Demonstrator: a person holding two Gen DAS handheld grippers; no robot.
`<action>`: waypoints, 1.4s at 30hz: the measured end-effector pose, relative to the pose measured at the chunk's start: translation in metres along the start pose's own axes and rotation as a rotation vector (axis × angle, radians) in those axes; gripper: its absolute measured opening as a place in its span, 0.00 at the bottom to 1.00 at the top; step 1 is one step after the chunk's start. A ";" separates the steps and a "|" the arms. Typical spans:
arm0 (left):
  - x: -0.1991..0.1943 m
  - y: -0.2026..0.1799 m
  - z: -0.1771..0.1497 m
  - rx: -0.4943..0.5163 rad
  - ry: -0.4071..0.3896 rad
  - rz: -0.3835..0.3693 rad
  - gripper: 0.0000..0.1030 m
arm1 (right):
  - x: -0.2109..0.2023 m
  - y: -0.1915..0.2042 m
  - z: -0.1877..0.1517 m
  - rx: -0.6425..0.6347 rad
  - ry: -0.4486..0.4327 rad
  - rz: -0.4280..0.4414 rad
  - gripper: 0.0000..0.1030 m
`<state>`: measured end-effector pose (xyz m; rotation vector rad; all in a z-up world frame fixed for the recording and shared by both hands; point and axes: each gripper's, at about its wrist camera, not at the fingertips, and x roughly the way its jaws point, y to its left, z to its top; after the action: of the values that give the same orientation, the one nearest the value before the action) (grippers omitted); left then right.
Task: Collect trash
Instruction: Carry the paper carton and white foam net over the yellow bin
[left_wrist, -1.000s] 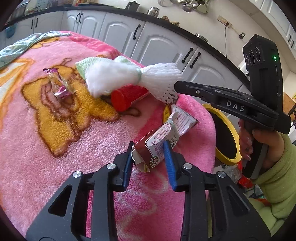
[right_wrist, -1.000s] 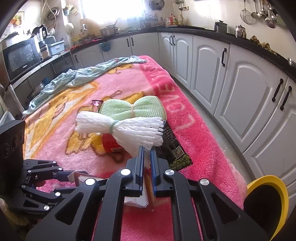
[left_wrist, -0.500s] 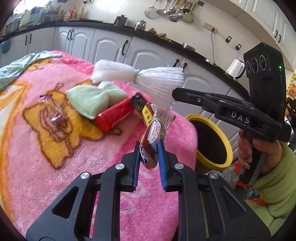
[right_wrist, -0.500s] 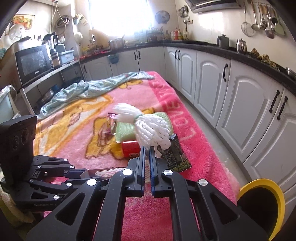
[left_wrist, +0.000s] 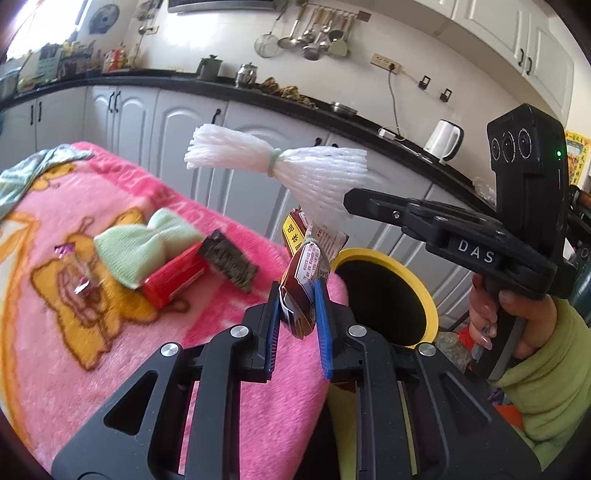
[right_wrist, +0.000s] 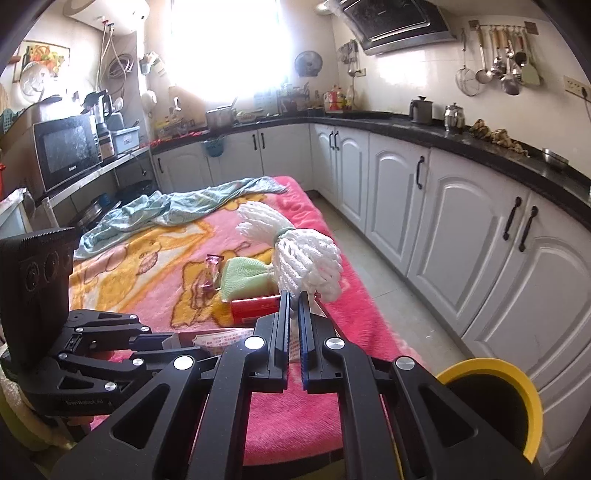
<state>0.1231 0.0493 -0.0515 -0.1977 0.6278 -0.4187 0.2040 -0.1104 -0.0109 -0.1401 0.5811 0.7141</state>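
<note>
My left gripper (left_wrist: 297, 295) is shut on a crumpled brown drink carton (left_wrist: 306, 258), held up off the pink blanket (left_wrist: 110, 369). The right gripper (right_wrist: 293, 301) is shut on the edge of a white foam fruit net (right_wrist: 306, 258), which hangs in the air above the table. In the left wrist view that net (left_wrist: 295, 173) sticks out from the right gripper (left_wrist: 349, 201), held by a hand in a green sleeve. A yellow-rimmed bin (left_wrist: 430, 306) stands just past the blanket's edge, right of the carton. The same bin (right_wrist: 491, 369) sits low right in the right wrist view.
On the blanket lie a green foam net (left_wrist: 147, 243), a red packet (left_wrist: 173, 275), a dark wrapper (left_wrist: 229, 262) and a candy wrapper (left_wrist: 81, 280). A teal cloth (right_wrist: 177, 210) covers the far end. White cabinets (right_wrist: 480, 258) line the right side across a narrow floor strip.
My left gripper closed on the carton and lifted it off the blanket. The right gripper rose with the white net. Both moved toward the bin side.
</note>
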 end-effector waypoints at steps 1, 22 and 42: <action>0.001 -0.003 0.002 0.005 -0.002 -0.005 0.12 | -0.005 -0.003 0.000 0.005 -0.006 -0.005 0.04; 0.026 -0.075 0.030 0.124 -0.016 -0.081 0.12 | -0.094 -0.077 -0.018 0.148 -0.126 -0.145 0.04; 0.075 -0.130 0.040 0.200 0.017 -0.145 0.12 | -0.145 -0.128 -0.049 0.278 -0.174 -0.263 0.04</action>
<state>0.1603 -0.0978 -0.0195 -0.0485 0.5861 -0.6199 0.1774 -0.3061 0.0184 0.1023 0.4784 0.3803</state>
